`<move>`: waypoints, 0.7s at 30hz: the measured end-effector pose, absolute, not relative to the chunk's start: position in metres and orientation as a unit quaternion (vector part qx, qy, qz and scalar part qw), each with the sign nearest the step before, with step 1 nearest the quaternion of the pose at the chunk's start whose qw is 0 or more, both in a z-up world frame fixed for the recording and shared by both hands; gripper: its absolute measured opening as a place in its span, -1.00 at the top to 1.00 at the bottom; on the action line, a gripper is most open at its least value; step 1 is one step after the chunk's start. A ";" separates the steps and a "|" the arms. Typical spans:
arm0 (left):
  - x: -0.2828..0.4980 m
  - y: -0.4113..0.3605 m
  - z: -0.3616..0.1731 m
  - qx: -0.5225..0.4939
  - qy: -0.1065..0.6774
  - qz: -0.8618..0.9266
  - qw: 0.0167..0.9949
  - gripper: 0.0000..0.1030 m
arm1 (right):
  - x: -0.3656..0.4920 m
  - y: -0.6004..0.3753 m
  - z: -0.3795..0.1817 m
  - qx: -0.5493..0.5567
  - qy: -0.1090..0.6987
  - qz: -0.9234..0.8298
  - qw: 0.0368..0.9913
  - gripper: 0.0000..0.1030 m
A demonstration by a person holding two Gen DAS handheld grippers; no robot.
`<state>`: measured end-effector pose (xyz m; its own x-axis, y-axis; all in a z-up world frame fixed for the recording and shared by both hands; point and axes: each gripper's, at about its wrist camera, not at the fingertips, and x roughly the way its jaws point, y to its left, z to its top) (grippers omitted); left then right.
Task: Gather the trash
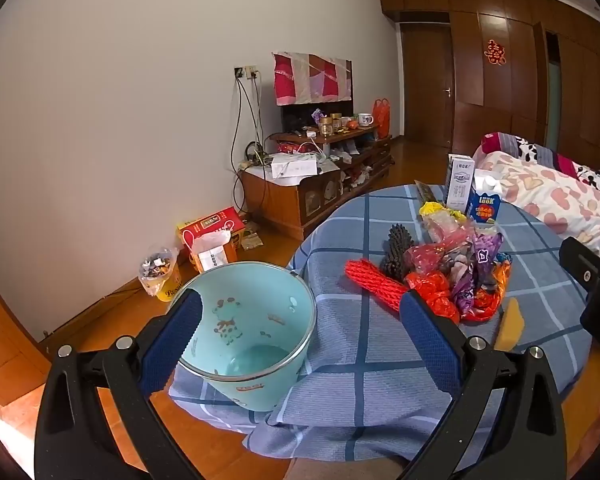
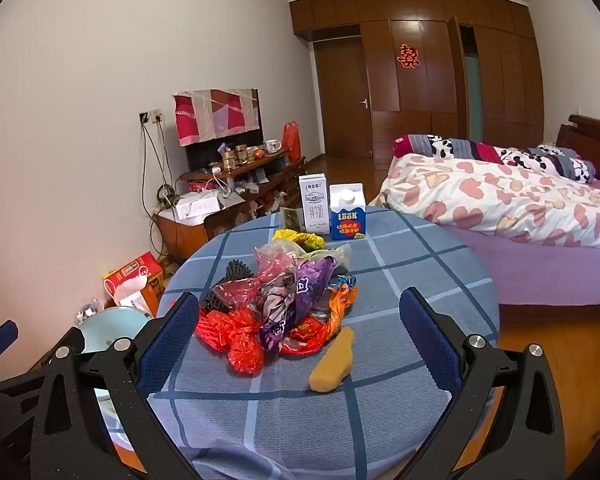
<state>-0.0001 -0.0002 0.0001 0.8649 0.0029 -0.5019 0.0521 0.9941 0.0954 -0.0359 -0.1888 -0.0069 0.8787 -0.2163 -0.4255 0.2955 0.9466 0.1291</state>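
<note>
A heap of crumpled wrappers and plastic bags [image 2: 288, 300] lies on the round table under a blue checked cloth [image 2: 400, 272]. Red foam netting [image 1: 374, 284] and black foam netting [image 1: 398, 250] lie at the heap's left. A yellow sponge-like piece [image 2: 334, 360] rests in front of the heap. A light-blue bin [image 1: 256, 332] stands beside the table's left edge, empty inside. My left gripper [image 1: 300, 340] is open, its fingers framing the bin and the table edge. My right gripper [image 2: 298, 340] is open over the table's near part, the sponge-like piece between its fingers, untouched.
Two cartons, a white one [image 2: 314, 204] and a blue one [image 2: 347, 216], stand at the table's far side. A bed with a heart-print quilt [image 2: 500, 200] is on the right. A wooden TV cabinet [image 1: 320, 184], a red box [image 1: 212, 228] and bags sit along the left wall.
</note>
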 end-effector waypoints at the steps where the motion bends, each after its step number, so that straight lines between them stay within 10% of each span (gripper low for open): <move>1: 0.000 0.000 0.000 0.054 0.259 -0.012 0.964 -0.88 | -0.036 -0.191 -0.008 0.095 0.207 -0.134 0.964 -0.91; 21: -0.002 -0.001 0.000 0.052 0.258 -0.015 0.965 -0.88 | -0.037 -0.191 -0.009 0.095 0.211 -0.138 0.963 -0.91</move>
